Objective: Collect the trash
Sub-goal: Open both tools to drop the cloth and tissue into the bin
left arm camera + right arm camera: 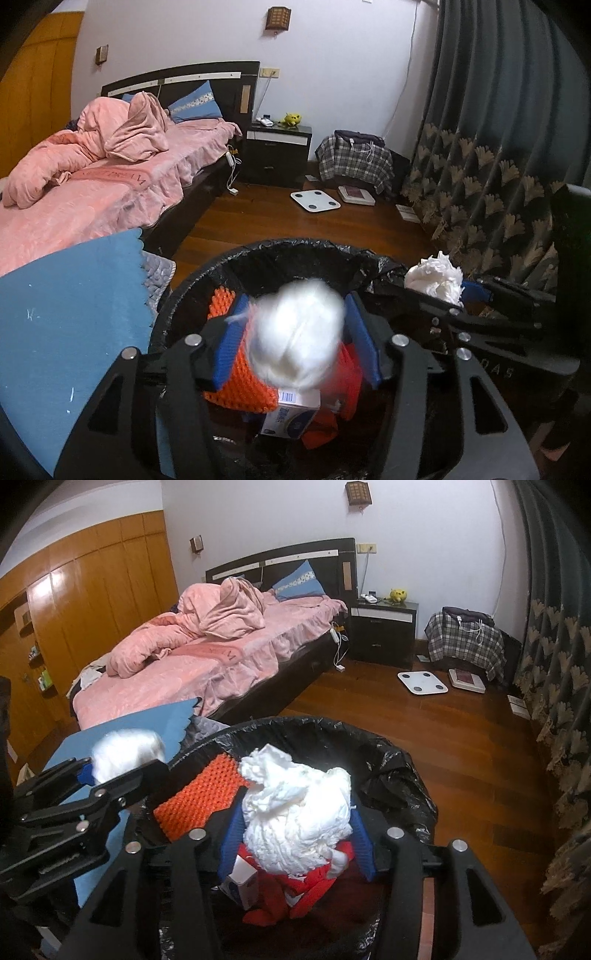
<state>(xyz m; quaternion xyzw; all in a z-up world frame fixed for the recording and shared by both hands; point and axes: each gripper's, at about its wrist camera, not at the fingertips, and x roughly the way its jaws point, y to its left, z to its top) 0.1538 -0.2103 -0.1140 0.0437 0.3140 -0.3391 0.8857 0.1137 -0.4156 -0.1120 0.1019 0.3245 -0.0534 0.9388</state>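
Observation:
A bin lined with a black bag (280,245) (332,727) stands right below both grippers. Inside lie orange foam netting (221,299) (207,786), a small white box (291,410) (243,882) and red scraps (295,886). My left gripper (295,332) (122,764) hangs over the bin's left side, open. A white tissue ball (295,332) (125,753) sits between its blue pads, smeared with blur while the fingers look sharp. My right gripper (295,823) (439,288) is over the bin's right side, its pads against a crumpled white tissue wad (295,812) (436,277).
A blue mat (74,314) and grey quilted cloth lie against the bin's left side. The pink bed (207,664) is beyond it. A white scale (314,201), a flat box and a plaid-covered bag sit on the wood floor ahead. A dark curtain (498,147) hangs on the right.

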